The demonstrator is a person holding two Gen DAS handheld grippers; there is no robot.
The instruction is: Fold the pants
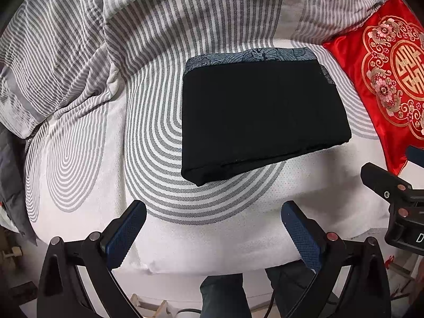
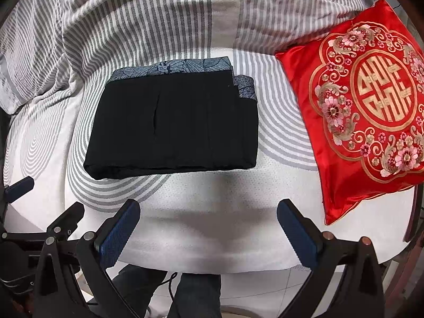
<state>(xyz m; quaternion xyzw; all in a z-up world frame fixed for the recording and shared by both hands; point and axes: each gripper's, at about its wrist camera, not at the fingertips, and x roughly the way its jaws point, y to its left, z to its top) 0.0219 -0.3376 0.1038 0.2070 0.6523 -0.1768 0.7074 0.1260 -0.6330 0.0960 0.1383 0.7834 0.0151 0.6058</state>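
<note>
Left wrist view: left gripper (image 1: 213, 212) wide apart, nothing between its blue pads (image 1: 124, 235), hovering over the near edge of the bed (image 1: 212, 246). Folded pants (image 1: 262, 116) lie flat straight ahead of it and a bit to its right, well clear of the fingertips. Pants are a black rectangular bundle, patterned blue-grey band along the far edge, thick fold on the near edge. Striped grey-white blanket (image 1: 79, 39) bunched up beyond and to the left. Red embroidered cushion (image 1: 392, 79) far right of the pants, not touching them. Part of the right gripper pokes in at this view's right edge.

Right wrist view: right gripper (image 2: 208, 210) also spread wide, empty, over bare white mattress cover at the bed (image 2: 212, 238) edge. Pants (image 2: 175, 124) ahead and left of it, apart from the pads (image 2: 296, 235). A slit or crease runs down the black top layer, hard to tell which. Cushion (image 2: 368, 111) ahead and right, close to the right finger's side, near the pants but a strip of sheet between them. Blanket (image 2: 132, 21) beyond the pants. Person's legs in dark trousers (image 2: 193, 294) below, between the fingers.
</note>
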